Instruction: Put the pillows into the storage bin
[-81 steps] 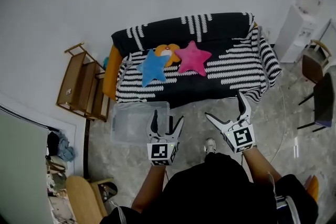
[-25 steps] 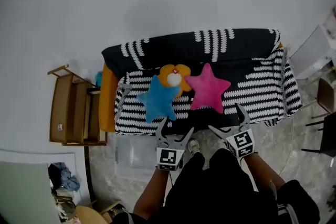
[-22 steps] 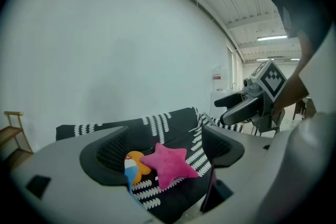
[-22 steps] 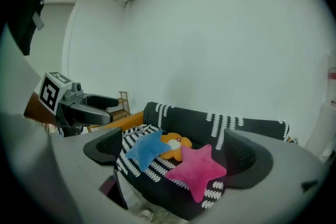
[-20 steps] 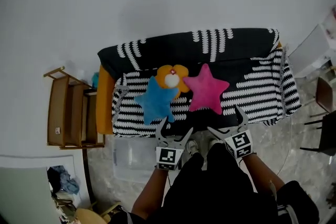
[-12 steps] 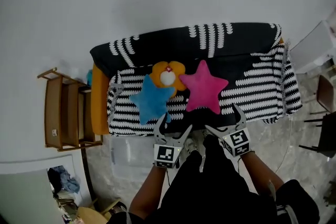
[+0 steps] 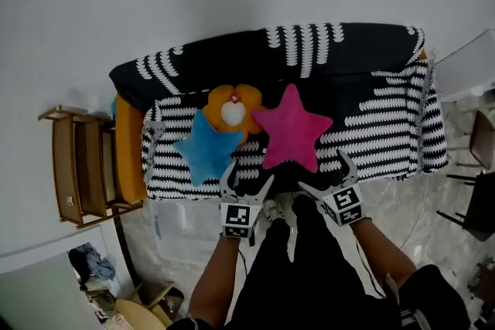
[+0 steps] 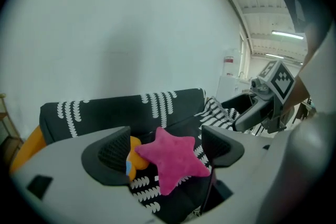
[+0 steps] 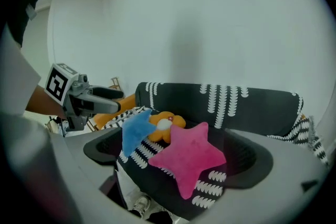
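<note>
So from the head view, all three pillows are on the seat of the striped sofa: a blue star pillow on the left, an orange plush pillow tucked behind it, and a pink star pillow just to the right, touching the orange one. Both grippers hover at the sofa's front edge. The left gripper sits just below the blue star and the right gripper just below the pink one, so each has its own nearest target. I honestly can't pick out the storage bin here. In the left gripper view the jaws are spread wide with nothing in them. The pink star shows in the gap but lies further on, with the orange one peeking past the left jaw. The right gripper view is the same deal: jaws wide open and empty, the pink star dead ahead with one point aimed back at the jaws, and the blue star off to the left. My guess is the right one goes straight forward for pink.
</note>
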The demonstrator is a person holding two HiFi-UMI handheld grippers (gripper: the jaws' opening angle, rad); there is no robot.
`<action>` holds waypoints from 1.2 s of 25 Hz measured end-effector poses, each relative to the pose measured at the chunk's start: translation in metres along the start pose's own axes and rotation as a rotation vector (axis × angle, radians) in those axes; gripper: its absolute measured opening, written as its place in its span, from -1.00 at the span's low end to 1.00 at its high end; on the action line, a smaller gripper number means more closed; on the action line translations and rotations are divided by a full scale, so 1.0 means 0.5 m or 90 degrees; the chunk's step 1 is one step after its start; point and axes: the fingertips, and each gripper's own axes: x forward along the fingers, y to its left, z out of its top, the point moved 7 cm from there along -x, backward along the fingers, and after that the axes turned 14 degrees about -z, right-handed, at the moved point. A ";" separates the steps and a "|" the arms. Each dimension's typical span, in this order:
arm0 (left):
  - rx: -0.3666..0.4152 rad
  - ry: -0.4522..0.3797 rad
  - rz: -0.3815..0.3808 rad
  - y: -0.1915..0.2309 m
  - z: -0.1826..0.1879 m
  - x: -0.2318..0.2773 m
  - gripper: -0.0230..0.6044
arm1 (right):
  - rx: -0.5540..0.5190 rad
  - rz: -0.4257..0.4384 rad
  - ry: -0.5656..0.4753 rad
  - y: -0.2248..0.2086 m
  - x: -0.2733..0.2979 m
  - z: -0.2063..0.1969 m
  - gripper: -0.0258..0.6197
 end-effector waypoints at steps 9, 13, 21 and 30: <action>-0.071 0.088 -0.027 0.074 -0.096 0.169 0.39 | -0.006 0.027 0.089 -0.098 0.157 -0.096 0.93; -0.052 0.172 -0.052 0.067 -0.150 0.247 0.39 | -0.032 0.047 0.110 -0.097 0.208 -0.119 0.93; -0.030 0.277 -0.094 0.090 -0.256 0.371 0.39 | 0.009 0.039 0.190 -0.090 0.357 -0.209 0.93; -0.025 0.397 -0.149 0.110 -0.373 0.464 0.39 | -0.029 0.062 0.298 -0.077 0.463 -0.341 0.90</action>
